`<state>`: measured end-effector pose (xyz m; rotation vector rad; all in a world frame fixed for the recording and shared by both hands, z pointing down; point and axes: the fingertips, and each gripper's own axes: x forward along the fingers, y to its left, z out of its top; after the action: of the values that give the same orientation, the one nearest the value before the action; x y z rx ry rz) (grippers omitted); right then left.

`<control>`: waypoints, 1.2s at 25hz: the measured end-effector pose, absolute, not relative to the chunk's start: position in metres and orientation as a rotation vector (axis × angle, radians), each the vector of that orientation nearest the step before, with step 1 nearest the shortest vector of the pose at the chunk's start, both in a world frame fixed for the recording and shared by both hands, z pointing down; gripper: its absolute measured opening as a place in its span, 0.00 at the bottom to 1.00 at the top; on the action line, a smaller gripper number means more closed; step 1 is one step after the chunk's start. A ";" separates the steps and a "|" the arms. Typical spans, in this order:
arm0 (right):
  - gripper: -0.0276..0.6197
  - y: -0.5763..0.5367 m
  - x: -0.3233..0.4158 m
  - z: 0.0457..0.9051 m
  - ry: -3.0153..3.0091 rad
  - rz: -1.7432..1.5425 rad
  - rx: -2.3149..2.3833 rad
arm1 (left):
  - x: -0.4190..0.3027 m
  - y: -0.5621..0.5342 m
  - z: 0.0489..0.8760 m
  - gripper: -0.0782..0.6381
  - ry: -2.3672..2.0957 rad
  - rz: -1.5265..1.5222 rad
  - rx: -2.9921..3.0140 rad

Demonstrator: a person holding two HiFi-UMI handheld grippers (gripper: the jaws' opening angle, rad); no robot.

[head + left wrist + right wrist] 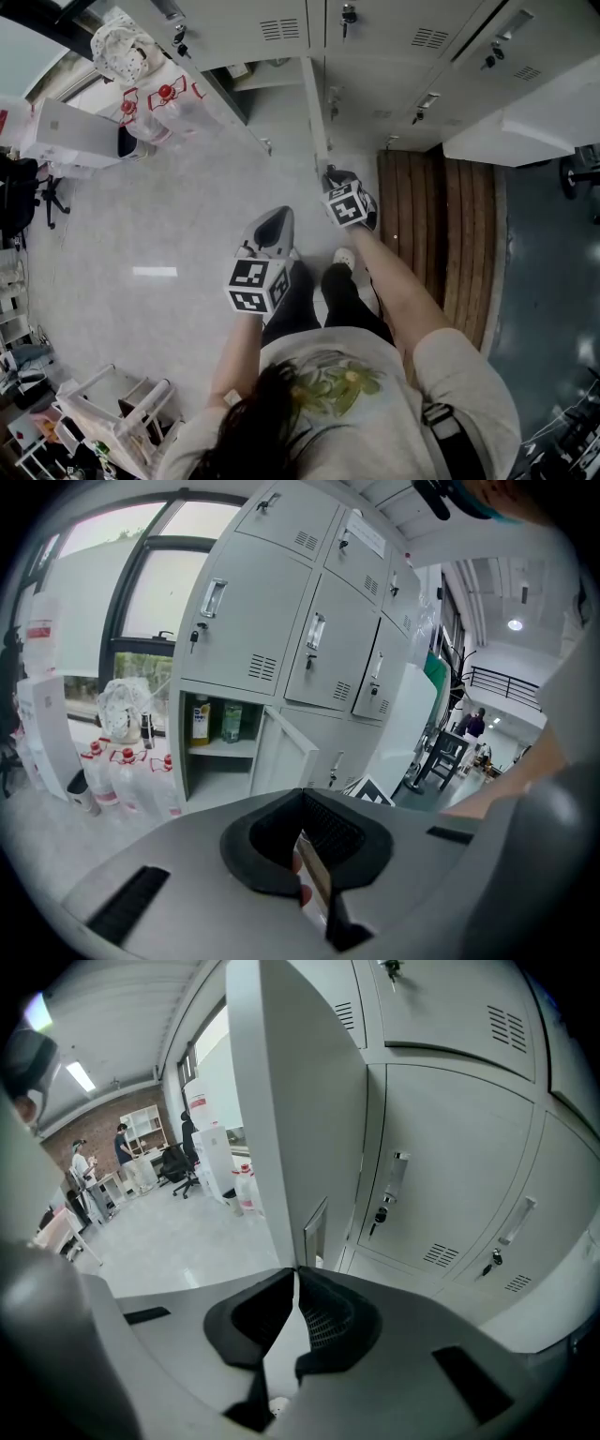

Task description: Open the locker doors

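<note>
Closest to you, your left tongs (278,218) hover over the pale floor (159,216) just ahead of your legs. Their own view shows them narrow, with the dark pads (333,832) meeting at the tips and closed only on each other. A little farther and to the right, your right tongs (330,178) sit at the free edge of the open locker door (314,112). They are pinched narrow, and the door's edge runs straight down into their tips, so they look clamped on that thin edge. The door itself stands swung out roughly square to the locker row, low in the bank. Left of it, the opened compartment (220,771) shows a shelf (223,747) carrying a yellow-labelled bottle (199,721) and a green bottle (232,722) side by side. Right of the door, the neighbouring lockers (450,1138) are closed, and a key (382,1215) hangs in the nearest lock. A wooden platform (441,225) lies on the floor along their right end. Far to the left, red-capped water bottles (159,108) stand on the floor beside the locker bank.
</note>
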<state>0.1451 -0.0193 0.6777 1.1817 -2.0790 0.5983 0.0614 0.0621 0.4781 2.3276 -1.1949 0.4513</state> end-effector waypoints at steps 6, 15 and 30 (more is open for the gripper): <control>0.11 -0.018 0.154 0.678 -2.074 0.616 1.181 | 0.065 0.060 0.469 0.15 -1.188 0.454 2.350; 0.09 -0.012 0.160 0.676 -2.106 0.672 1.207 | 0.074 0.052 0.466 0.15 -1.168 0.439 2.364; 0.09 0.033 0.147 0.551 -2.473 0.961 1.366 | 0.076 0.045 0.442 0.15 -1.130 0.375 2.394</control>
<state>0.1473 0.0334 0.5507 1.3657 -2.4730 0.9609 0.0762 0.0454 0.4425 2.3944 -1.1298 0.3750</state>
